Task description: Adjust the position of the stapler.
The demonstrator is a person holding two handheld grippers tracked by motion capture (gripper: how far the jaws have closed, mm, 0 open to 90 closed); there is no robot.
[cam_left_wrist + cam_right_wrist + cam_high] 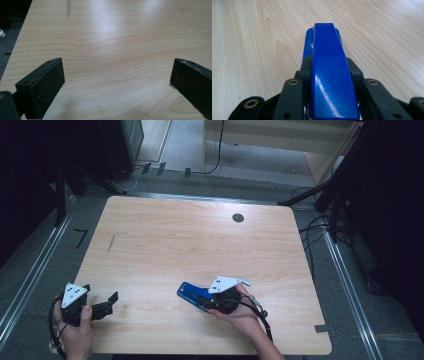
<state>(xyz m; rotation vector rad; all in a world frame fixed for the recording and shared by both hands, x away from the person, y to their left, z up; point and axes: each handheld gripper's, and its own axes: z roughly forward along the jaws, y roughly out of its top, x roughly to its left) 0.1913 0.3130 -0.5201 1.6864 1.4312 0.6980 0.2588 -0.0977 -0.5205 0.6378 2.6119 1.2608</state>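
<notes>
Item 1: blue stapler. It lies flat on the worktop, in the near part, a little right of centre. Its long body runs from your right hand toward the far left. In the right gripper view the stapler points away from the camera, its glossy top arm uppermost and its base showing just past the far tip.

Item 2: your right tongs. You hold them low over the near right part of the worktop, aimed at the far left. The jaws are pressed against the two long sides of the stapler, pinching its rear half; in the right gripper view the right tongs flank the blue body on both sides with no gap showing. The grey three-cornered plate sits on top, and the cable loops back past your wrist.

Item 3: your left tongs. You hold them at the near left corner of the worktop, well apart from the stapler. The jaws are spread wide and hold nothing; in the left gripper view the left tongs frame bare wood.

Item 4: worktop. Light wood grain, with a dark round cap near the far right edge and a dark streak at the far left.
</notes>
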